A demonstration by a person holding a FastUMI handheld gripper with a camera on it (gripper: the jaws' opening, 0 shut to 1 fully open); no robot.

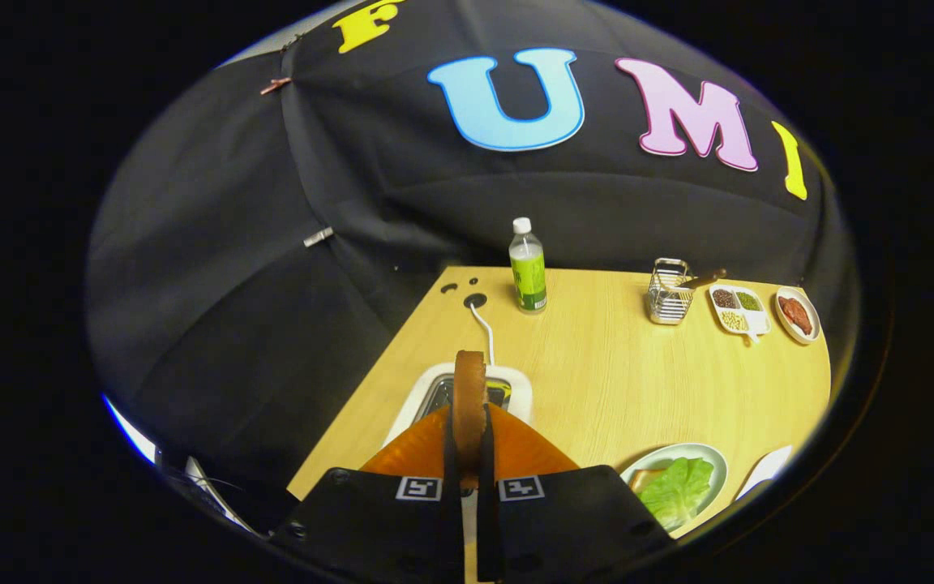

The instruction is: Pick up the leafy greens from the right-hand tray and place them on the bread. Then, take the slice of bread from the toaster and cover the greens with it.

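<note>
Tongs: the gripper point(468, 454) has its two fingers drawn almost together, with just a thin gap between them, and both press on the flat sides of a slice of bread.
Slice of bread: the toast point(469, 397) stands upright, edge-on, pinched between the fingers; its brown crust pokes up above their tips.
Toaster: the white toaster point(516, 385) sits just ahead of the fingers, right beneath and behind the held slice; whether the slice's lower end is still in the slot or already clear of it cannot be told, since the fingers hide it.
Cord: a white cord point(483, 328) runs from the toaster back to a round hole in the table.
Greens: a lettuce leaf point(678, 489) lies on a piece of bread point(644, 480) on a pale green plate point(706, 454), near the fingers on their right side.
White tray: the edge of a white tray point(767, 469) shows just right of the plate.
Table: a light wooden table point(613, 373) carries everything.
Far side of table: a green bottle point(528, 272) with a white cap stands beyond the toaster; further right are a wire basket point(668, 296), a divided dish of beans point(739, 310) and a small plate of meat point(797, 314).
</note>
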